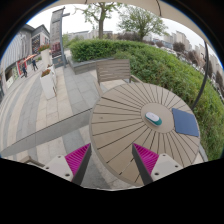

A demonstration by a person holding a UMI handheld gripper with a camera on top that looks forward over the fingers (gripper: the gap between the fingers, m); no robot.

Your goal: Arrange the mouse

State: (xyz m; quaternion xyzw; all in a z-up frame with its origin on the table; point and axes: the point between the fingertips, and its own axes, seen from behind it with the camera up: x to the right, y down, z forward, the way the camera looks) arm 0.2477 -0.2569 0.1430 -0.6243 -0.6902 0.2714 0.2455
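— Grey paving (pixel 40 105) is seen farthest left, laid in long slabs, with buildings (pixel 25 45) beyond it. Can any writing be read there?

— None can be made out; whatever signs may be on those fronts are too small to tell. Next to the right, a wooden bench (pixel 113 70) is set against a green hedge (pixel 150 62), and trees (pixel 120 15) are seen above.

— And nearer?

— A round table (pixel 125 125) of radiating wooden slats is seen just ahead of the gripper (pixel 112 158). Its two fingers are held spread apart, magenta pads (pixel 77 156) facing inward, and nothing is pinched between them; only bare slats are seen in the gap.

— Where is the mouse placed?

— The mouse (pixel 153 119), pale with a teal patch on top, is found on the table beyond the right finger, toward the table's right side. No brand mark can be read on it. Just beside it, farther right, a blue mouse pad (pixel 185 122) is laid flat near the table's rim; the two seem close but apart.
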